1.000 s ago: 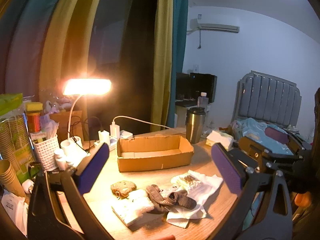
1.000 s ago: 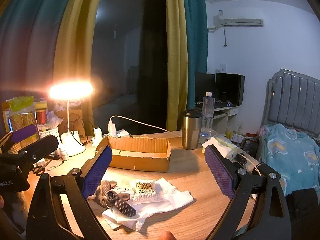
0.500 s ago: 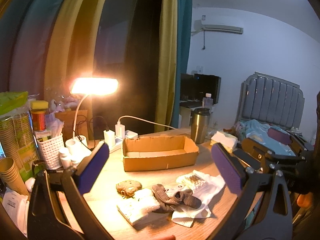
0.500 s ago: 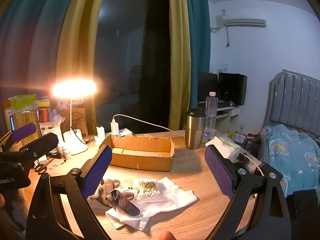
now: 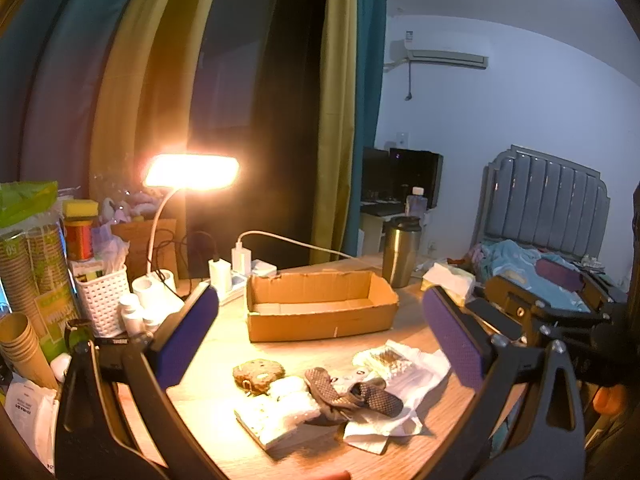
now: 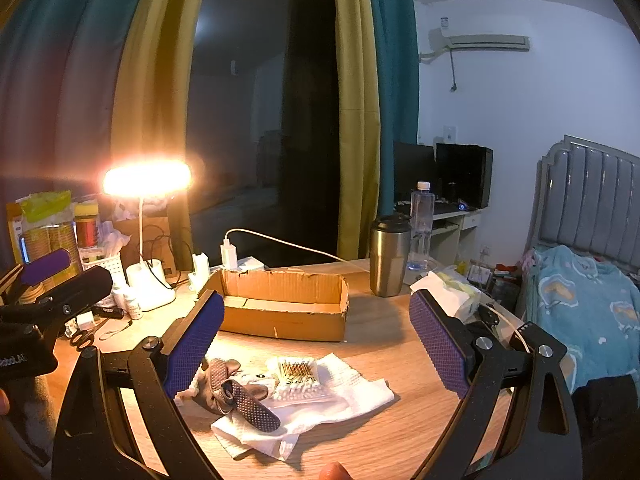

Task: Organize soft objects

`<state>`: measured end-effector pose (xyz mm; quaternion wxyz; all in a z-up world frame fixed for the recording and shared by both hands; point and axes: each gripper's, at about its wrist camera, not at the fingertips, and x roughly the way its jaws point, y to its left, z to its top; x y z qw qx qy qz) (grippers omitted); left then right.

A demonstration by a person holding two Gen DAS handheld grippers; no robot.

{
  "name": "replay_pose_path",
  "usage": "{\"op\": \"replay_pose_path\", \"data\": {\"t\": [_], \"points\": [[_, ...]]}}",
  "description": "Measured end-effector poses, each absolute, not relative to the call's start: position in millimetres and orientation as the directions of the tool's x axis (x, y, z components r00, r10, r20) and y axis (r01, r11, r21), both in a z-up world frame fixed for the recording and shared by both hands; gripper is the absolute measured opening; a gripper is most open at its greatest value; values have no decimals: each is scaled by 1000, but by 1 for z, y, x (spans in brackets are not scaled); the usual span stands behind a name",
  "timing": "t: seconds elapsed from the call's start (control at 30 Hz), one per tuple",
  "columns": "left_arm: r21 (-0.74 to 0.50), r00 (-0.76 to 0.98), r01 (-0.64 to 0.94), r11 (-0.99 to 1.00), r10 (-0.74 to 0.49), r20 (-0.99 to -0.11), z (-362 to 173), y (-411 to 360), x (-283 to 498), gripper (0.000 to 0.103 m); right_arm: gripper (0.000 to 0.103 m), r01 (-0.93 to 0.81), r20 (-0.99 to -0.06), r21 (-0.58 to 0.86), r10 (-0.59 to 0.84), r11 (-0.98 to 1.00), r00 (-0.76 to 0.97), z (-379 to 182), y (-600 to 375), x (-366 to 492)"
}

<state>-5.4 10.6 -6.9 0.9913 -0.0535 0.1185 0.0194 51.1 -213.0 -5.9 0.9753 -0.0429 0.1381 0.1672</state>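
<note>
An open cardboard box stands mid-table. In front of it lies a pile: a dark dotted sock, white tissue sheets, a clear bag of cotton swabs, a brown round pad and a white packet. My left gripper is open and empty, held above the pile. My right gripper is open and empty, above the tissue and swabs. The left gripper's body shows at the left of the right wrist view.
A lit desk lamp stands at the back left beside a white basket, paper cups and chargers. A steel tumbler and tissue pack stand to the right. A bed lies beyond the table.
Both grippers have drifted slightly, so the table scene sits a little further right and lower in view. Both stay open and empty. The objects have not moved.
</note>
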Motion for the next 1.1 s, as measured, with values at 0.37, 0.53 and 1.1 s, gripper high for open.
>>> {"op": "replay_pose_path", "data": {"t": [0.37,0.53,1.1], "points": [[-111,970,-59,992,31,-240,-7,12,-5,103,95,-346,-289,-39,321,937,902,-6,-213,52],[-110,970,-56,992,28,-240,-7,13,-4,103,95,-345,-290,-39,320,938,902,-6,-213,52],[-113,971,-54,992,25,-239,-8,10,-5,103,95,-347,-290,-36,322,937,901,-6,-213,52]]}}
